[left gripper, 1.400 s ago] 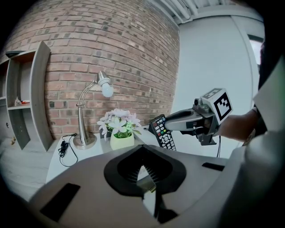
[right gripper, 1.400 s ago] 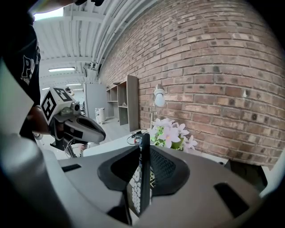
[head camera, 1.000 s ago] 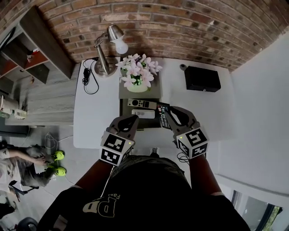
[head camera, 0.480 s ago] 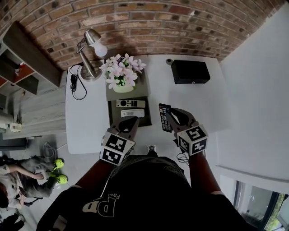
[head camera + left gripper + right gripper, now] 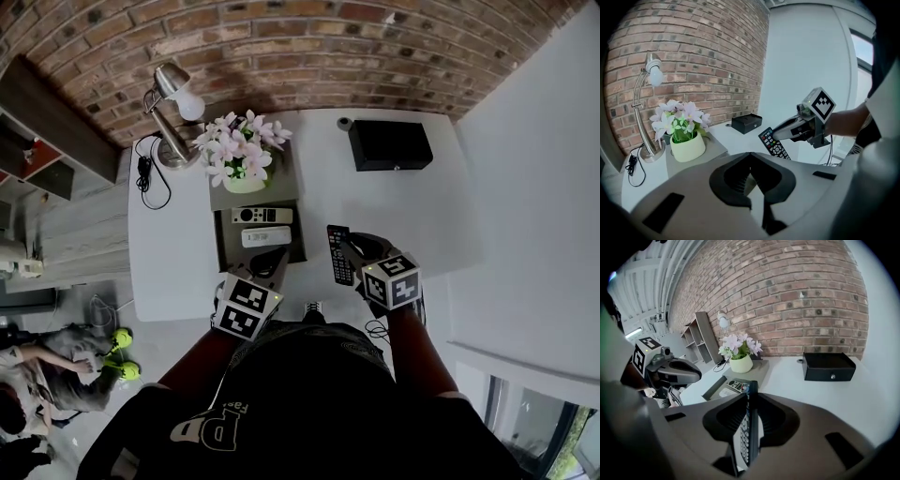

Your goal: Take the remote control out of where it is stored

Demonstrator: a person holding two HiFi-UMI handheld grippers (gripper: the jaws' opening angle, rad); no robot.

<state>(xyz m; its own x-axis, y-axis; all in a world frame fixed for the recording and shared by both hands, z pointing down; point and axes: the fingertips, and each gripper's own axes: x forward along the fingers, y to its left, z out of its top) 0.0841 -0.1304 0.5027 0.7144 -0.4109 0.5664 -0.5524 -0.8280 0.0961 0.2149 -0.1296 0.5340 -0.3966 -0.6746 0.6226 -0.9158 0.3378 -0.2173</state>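
Note:
My right gripper [image 5: 351, 253] is shut on a black remote control [image 5: 337, 255], holding it on edge above the white table [image 5: 412, 216], to the right of the open grey drawer [image 5: 225, 248]. The right gripper view shows the remote [image 5: 749, 427] clamped between the jaws. Two pale remotes [image 5: 262, 215] [image 5: 266, 236] lie in the drawer. My left gripper [image 5: 272, 269] hovers at the drawer's near end, shut, with nothing between its jaws. The left gripper view shows the black remote [image 5: 773, 143] off to its right.
A flower pot [image 5: 242, 155] stands on the grey stand [image 5: 281, 187] above the drawer. A desk lamp [image 5: 169, 98] and its cable [image 5: 145, 173] are at the back left, a black box [image 5: 390, 144] at the back right. A person sits on the floor at lower left.
My right gripper has carried the black remote away from the drawer's edge, to the right and lower towards the table. My left gripper has drawn back and down towards the drawer's near end.

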